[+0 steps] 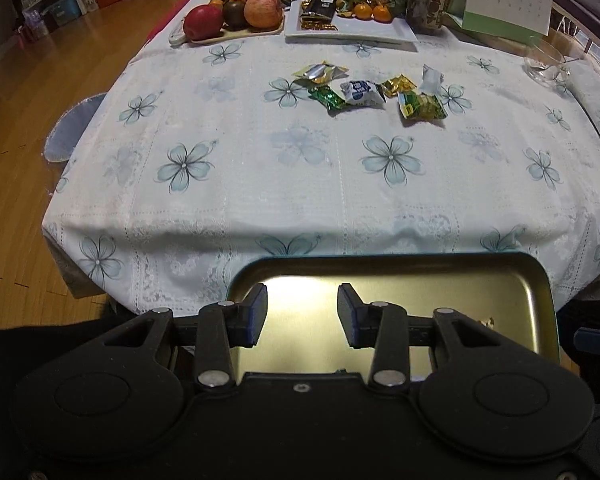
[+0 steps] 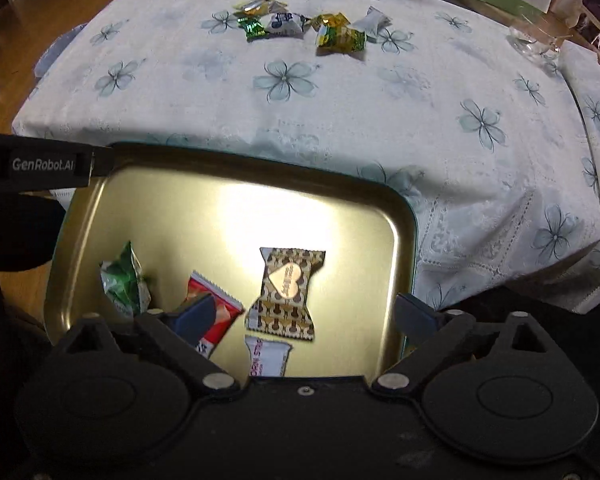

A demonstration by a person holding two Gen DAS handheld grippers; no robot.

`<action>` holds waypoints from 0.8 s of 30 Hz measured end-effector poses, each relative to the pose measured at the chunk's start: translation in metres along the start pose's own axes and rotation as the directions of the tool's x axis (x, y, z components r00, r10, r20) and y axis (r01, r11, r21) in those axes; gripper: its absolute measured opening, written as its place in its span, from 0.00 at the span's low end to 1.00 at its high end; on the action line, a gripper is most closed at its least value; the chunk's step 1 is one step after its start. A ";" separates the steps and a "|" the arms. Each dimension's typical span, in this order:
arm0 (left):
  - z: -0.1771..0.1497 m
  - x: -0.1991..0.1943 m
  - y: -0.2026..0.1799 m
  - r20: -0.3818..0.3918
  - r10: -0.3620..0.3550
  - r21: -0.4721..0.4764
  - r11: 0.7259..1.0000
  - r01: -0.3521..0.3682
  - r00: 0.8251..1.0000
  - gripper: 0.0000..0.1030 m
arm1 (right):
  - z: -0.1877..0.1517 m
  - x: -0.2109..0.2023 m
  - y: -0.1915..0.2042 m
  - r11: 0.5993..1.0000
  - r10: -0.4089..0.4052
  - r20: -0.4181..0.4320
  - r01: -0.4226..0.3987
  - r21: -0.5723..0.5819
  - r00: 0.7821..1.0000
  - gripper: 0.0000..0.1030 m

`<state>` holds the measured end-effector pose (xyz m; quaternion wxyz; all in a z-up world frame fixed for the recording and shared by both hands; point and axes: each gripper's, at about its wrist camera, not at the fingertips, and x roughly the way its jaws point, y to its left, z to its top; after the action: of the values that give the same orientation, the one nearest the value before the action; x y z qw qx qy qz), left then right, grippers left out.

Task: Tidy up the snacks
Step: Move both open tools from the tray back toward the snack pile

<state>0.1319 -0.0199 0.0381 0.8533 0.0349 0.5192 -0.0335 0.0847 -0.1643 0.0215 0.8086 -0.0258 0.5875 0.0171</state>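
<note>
Gold-toned metal forms the shallow rectangular tin tray (image 2: 236, 208) that sits at the near edge of the table, below both grippers. Four wrapped snacks already lie in it: a brown patterned packet with a heart label (image 2: 286, 294), a red-and-white packet (image 2: 216, 312), a green-and-white packet (image 2: 124, 280) and a white packet (image 2: 268, 356) partly hidden by the gripper body.

The right gripper (image 2: 304, 314) hangs over the tray with its jaws spread wide and nothing between them; the heart-label packet lies flat on the tray floor beneath the gap. The left gripper (image 1: 302, 314) is also above the tray, jaws moderately apart and empty.

Step in hand: judged from this layout, a drop-off into the tray is complete and the grippers are free for the next pick.

Remaining stock: a loose cluster of wrapped candies (image 1: 370, 90) rests on the white flower-print tablecloth (image 1: 260, 184), well apart from the tray, toward the far side. It includes a white-and-blue packet (image 1: 360, 93), green foil pieces and gold foil pieces, several touching or overlapping.

Next move: carry one open gripper out to the cluster, select an outlying piece such as the green-and-yellow packet (image 1: 422, 106), and close on its body rather than its crimped end. Crinkled foil may slip; neighbouring pieces may shift.
</note>
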 end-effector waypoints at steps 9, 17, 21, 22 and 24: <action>0.073 0.028 0.013 0.015 -0.016 -0.023 1.000 0.016 1.000 0.47 | 0.097 0.008 -0.023 0.996 -0.089 0.093 0.090 -0.004 0.992 1.00; 0.127 0.072 0.025 -0.008 -0.037 -0.069 0.997 0.036 0.999 0.47 | 0.183 0.054 -0.046 0.990 -0.141 0.054 0.140 0.018 0.989 1.00; 0.152 0.096 0.029 -0.009 -0.023 -0.097 0.995 0.022 1.000 0.47 | 0.210 0.063 -0.075 0.978 0.036 0.087 -0.053 0.200 0.996 1.00; 0.157 0.102 0.029 -0.009 -0.021 -0.097 0.995 0.020 1.000 0.47 | 0.216 0.065 -0.084 0.962 0.063 0.115 -0.091 0.258 0.991 1.00; 0.170 0.112 0.029 -0.003 -0.012 -0.096 0.995 0.012 1.000 0.47 | 0.224 0.072 -0.099 0.921 0.071 0.165 -0.128 0.367 0.984 1.00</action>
<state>0.3364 -0.0098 0.0169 0.8527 -0.0094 0.5221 -0.0136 0.3254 -0.2494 0.0247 0.8380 0.1611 0.5187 -0.0527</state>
